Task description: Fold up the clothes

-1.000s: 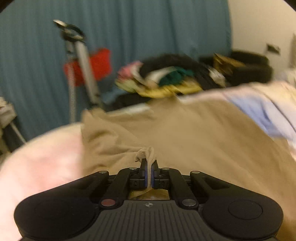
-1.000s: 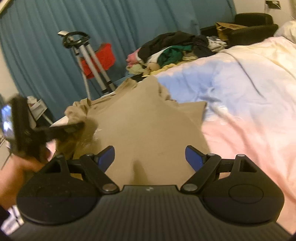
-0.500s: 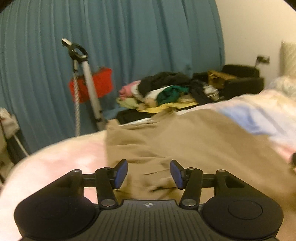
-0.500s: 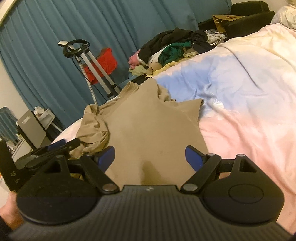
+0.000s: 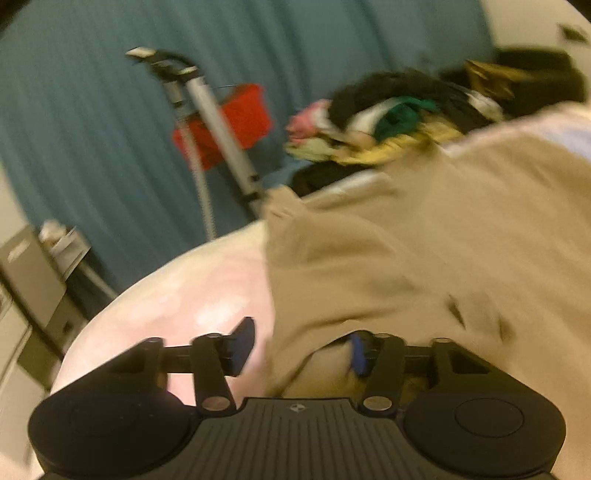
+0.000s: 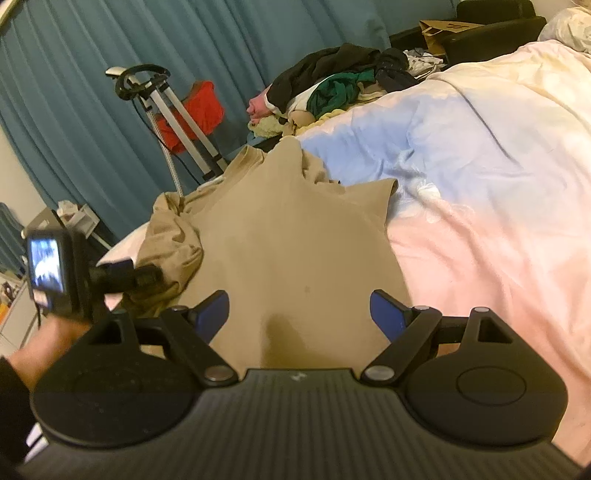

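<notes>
A tan garment [image 6: 295,240] lies spread on the bed's pink and blue duvet [image 6: 480,184], its left side bunched into a heap [image 6: 173,240]. In the blurred left wrist view my left gripper [image 5: 300,350] sits at the garment's [image 5: 406,258] left edge. Its jaws are closing, still apart, with the fabric edge draped between them and over the right finger [image 5: 358,354]. In the right wrist view the left gripper [image 6: 147,277] reaches the heap from the left. My right gripper [image 6: 299,317] hovers open over the garment's near end, nothing between its fingers.
Beyond the bed's far edge lies a pile of mixed clothes [image 6: 332,92]. A metal stand [image 6: 177,110] with a red basket [image 6: 195,107] stands before the blue curtain. A dark armchair holding a paper bag [image 6: 447,29] is at the back right. A person's hand [image 6: 44,343] holds the left gripper.
The left gripper let go of a pinch of tan fabric, opened wide, shifted left to the garment's edge and narrowed around it. The right gripper stayed put, open.
</notes>
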